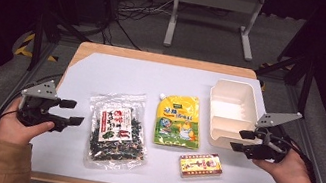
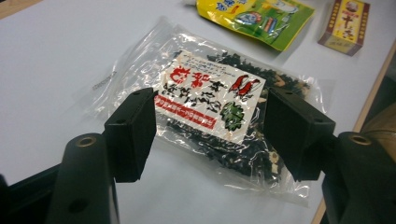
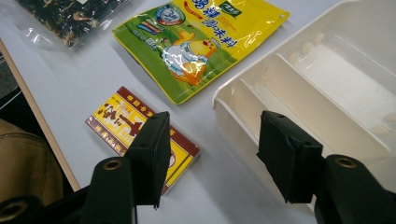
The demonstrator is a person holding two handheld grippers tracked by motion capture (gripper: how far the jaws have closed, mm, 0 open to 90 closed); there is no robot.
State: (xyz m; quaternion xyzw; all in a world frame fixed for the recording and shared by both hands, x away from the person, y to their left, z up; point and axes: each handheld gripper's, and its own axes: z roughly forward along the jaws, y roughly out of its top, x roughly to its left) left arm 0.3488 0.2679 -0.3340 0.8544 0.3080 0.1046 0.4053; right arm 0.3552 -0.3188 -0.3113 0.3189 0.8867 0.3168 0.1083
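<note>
Resting at the near corners of the bench (image 1: 105, 63), the two hands each hold a hand-held gripper with nothing between its jaws. The left hand-held gripper (image 1: 71, 112) sits at the left edge of the white sheet, jaws spread and pointing right toward the seaweed bag (image 1: 117, 131); in the left gripper view (image 2: 209, 135) the jaws frame the bag (image 2: 210, 116) from above without touching it. The right hand-held gripper (image 1: 241, 141) is at the right edge, jaws spread and pointing left, its tips just in front of the near wall of the tray (image 1: 226, 138). In the right gripper view (image 3: 212, 154) one jaw hangs over the small box (image 3: 126, 123) and the other over the near corner of the tray (image 3: 243, 98), touching neither.

Nearest the person among the goods, the box (image 1: 200, 165) lies flat between the two hand-held grippers, closer to the right one, red and yellow with printed characters. The seaweed bag lies flat just left of centre, clear plastic with dark contents and a white and red label. Just beyond the box and beside the bag, the yellow-green pouch (image 1: 178, 119) lies flat, its white spout at the far left corner. The pouch (image 3: 196, 42) sits close to the tray's left wall but apart from it.

The cream tray reaches farthest back on the right, with a divider across it and narrow sections at its near end. Past the bench, a grey metal stand (image 1: 213, 16) and cables (image 1: 134, 13) lie on the dark floor.
</note>
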